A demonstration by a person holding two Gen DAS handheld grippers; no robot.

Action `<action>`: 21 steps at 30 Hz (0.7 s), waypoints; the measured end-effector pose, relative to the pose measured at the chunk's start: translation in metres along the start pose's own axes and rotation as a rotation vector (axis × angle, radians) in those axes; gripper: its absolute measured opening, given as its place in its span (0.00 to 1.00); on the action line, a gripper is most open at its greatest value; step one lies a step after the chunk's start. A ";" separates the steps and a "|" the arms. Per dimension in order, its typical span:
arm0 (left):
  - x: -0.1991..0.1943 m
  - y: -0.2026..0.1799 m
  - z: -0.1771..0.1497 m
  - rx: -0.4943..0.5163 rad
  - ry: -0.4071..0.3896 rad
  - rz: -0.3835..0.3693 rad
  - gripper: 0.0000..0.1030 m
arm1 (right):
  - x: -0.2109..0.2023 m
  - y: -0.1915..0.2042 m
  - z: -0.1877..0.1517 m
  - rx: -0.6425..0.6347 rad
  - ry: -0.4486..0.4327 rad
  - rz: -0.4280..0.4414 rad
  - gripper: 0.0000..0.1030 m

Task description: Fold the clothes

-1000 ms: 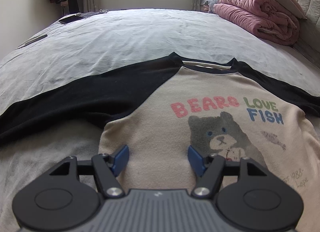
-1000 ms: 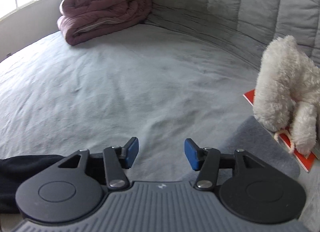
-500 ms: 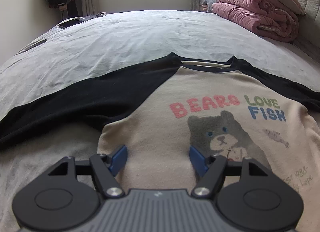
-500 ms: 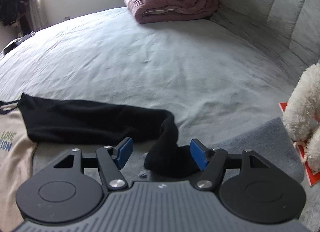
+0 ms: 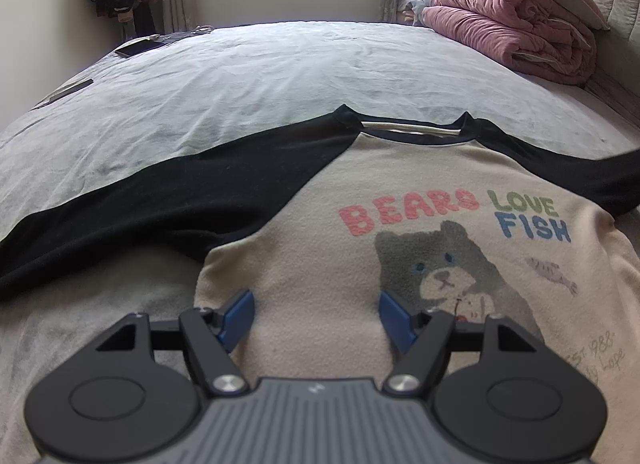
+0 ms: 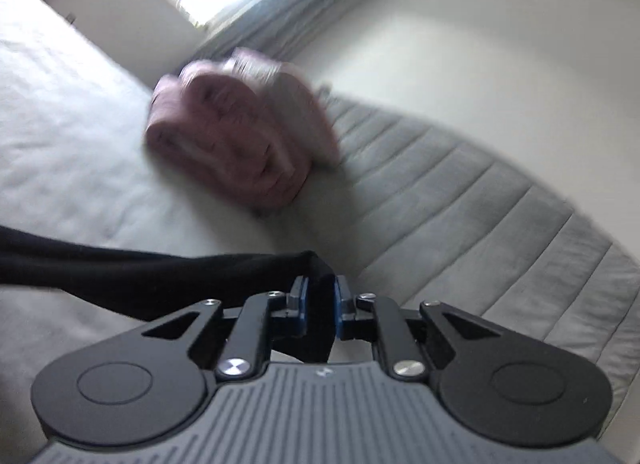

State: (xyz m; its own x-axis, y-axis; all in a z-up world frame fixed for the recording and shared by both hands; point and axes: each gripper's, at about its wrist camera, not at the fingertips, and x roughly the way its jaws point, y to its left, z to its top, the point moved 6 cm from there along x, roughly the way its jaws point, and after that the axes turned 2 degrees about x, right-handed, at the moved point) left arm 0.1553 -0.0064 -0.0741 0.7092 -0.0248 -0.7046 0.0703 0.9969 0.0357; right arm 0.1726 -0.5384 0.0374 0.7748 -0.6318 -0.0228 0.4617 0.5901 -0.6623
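A cream shirt (image 5: 340,264) with black sleeves and a bear print lies flat, front up, on the grey bed (image 5: 260,76). My left gripper (image 5: 316,312) hovers open over the shirt's lower left part, nothing between its blue pads. In the right wrist view my right gripper (image 6: 320,296) is closing, its pads pressing on the cuff end of the black right sleeve (image 6: 132,272). That sleeve stretches away to the left, lifted off the bed. The right wrist view is tilted and blurred.
A folded pink quilt (image 5: 512,40) and pillows lie at the bed's far right by the padded grey headboard (image 6: 480,200). A phone (image 5: 138,47) and a flat dark object (image 5: 64,92) rest near the far left edge. Dark clothes hang by the window.
My right gripper swung round to the sleeve end, closed on it and lifted it while rolling, so its view now tilts toward the headboard. The left gripper and the shirt body stayed put.
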 end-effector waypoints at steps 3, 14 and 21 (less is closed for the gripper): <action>0.001 0.000 0.000 0.000 0.003 0.000 0.70 | 0.009 0.011 -0.021 -0.075 0.013 0.002 0.12; 0.001 0.000 0.001 0.003 0.006 -0.005 0.70 | 0.054 -0.040 -0.099 0.110 0.488 -0.099 0.19; 0.000 -0.001 0.000 0.008 0.003 0.001 0.70 | 0.076 -0.036 -0.106 0.790 0.631 0.304 0.44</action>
State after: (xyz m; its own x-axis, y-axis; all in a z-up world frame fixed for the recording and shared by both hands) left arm 0.1553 -0.0075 -0.0744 0.7070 -0.0233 -0.7068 0.0754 0.9962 0.0425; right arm 0.1689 -0.6611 -0.0194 0.6449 -0.4151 -0.6417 0.6116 0.7838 0.1077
